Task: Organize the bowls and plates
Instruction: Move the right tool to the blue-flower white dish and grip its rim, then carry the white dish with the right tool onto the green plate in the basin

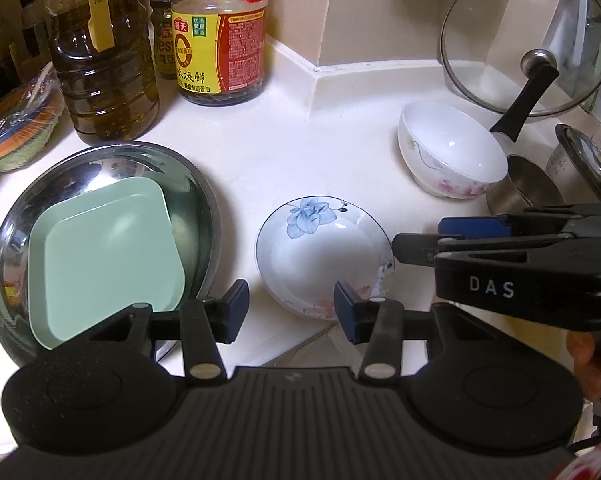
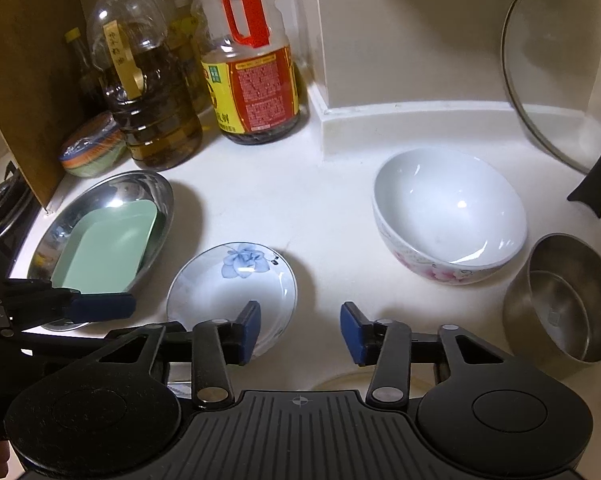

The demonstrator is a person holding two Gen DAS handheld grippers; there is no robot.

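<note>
Left wrist: two plates (image 1: 324,256) (image 1: 108,248), one floral bowl (image 1: 452,152), two steel bowls (image 2: 560,300)

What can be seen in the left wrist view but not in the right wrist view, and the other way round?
Only the left wrist view shows a small jar between the bottles and a glass-lidded container at the far right. Only the right wrist view shows the stove, a brown board and the steel bowl's inside. Both show the green tray in the steel plate, the blue-flower plate, the white bowl and the glass lid.

Mint-green square plate (image 1: 108,248), blue-flowered white saucer (image 1: 320,252), pink-flowered bowl (image 1: 448,152)
</note>
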